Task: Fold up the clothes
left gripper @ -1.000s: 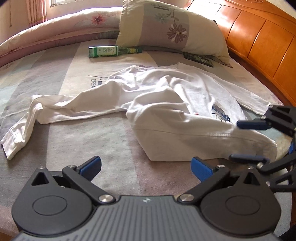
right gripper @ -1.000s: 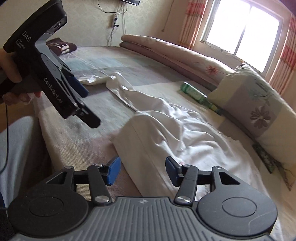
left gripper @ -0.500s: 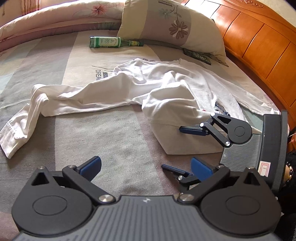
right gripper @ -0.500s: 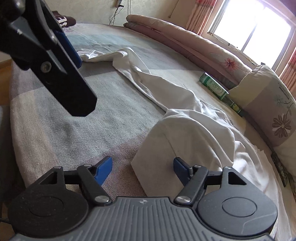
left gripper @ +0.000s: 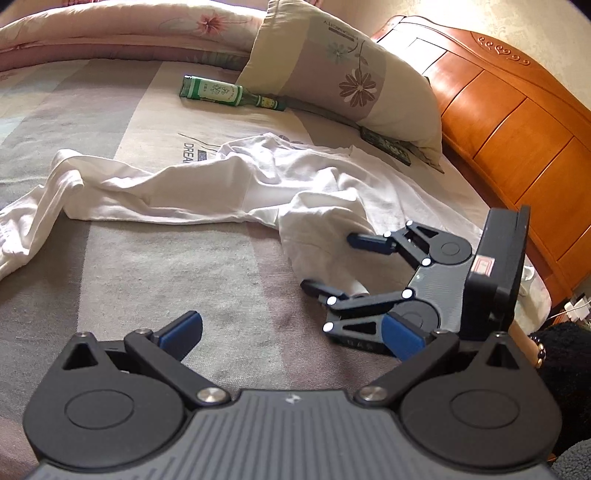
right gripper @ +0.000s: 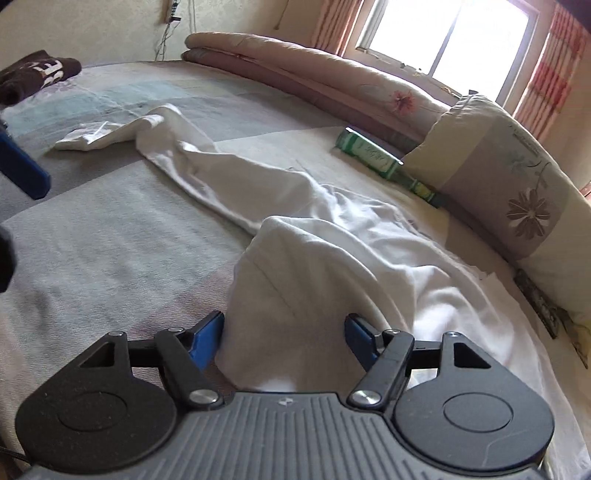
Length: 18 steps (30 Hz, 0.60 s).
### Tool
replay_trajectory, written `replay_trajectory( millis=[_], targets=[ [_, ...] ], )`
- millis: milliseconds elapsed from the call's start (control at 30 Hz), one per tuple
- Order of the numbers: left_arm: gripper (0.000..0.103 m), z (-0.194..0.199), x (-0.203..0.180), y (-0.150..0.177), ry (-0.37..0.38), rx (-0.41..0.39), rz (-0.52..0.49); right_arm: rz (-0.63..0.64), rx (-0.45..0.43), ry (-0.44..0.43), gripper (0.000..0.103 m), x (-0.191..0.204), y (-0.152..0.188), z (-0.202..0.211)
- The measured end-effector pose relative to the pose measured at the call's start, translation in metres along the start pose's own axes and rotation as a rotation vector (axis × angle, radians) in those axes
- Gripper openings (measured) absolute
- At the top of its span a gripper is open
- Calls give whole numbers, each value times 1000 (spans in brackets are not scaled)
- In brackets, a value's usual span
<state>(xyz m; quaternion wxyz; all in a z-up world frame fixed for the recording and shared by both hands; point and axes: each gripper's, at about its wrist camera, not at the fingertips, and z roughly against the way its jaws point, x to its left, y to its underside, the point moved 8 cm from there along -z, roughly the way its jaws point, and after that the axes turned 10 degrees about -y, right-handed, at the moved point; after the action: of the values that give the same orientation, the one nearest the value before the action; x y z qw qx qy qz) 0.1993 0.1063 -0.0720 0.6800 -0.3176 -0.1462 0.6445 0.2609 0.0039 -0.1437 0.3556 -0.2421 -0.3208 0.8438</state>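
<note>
White shirt (left gripper: pixel 258 184): lying rumpled across the bed cover (left gripper: pixel 147 277), with one long sleeve (left gripper: pixel 55 192) trailing away towards the far left in the left wrist view and the body spreading towards the pillow (left gripper: pixel 332 74). Bunching up at the near corner into a raised fold, and sitting with that fold right between the fingers of the right gripper (left gripper: pixel 332 263).

Standing wide apart, those jaws, having just been opening, with the cloth between them. Straddling the fold rather than pinching it, one blue pad just beside the fold's edge on the bed side and the other lying over the cloth on the pillow side. Gripping nothing as far as can be told.

Tilting down at the mattress from the headboard (left gripper: pixel 517 129) side, low over the cover, with a dark fuzzy cuff (left gripper: pixel 565 354) showing behind it. Hovering just beside it, the left gripper (left gripper: pixel 291 328), also spread wide and holding nothing, pointing down at bare cover short of the shirt.

Leaving plenty of flat, bare cover on the near and left side of the shirt. Crowding in on the far side: the pillow touching the shirt's edge, a green bottle (left gripper: pixel 214 90) lying beside the pillow, a rolled quilt (left gripper: pixel 110 33) running along the far edge. Resting well apart at a far corner in the right wrist view, a brown garment (right gripper: pixel 37 74).
</note>
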Motion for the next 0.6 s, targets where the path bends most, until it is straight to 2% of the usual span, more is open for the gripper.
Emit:
replay_trajectory(
  millis=[167,400,467,600],
  targets=[
    [102,-4,-1,3,-1,8,1,-40,-3,88,76,-43,-3,3],
    [102,-5,-1,6,11,10,9,-191,-1,135,76,-92,7,10],
    [102,-6,0,7,10,11,14,-204,-14,149,76,-93,7,17],
    [102,-5,1,10,4,13,20,-132,-40,191,76,-79,3,33]
  ],
)
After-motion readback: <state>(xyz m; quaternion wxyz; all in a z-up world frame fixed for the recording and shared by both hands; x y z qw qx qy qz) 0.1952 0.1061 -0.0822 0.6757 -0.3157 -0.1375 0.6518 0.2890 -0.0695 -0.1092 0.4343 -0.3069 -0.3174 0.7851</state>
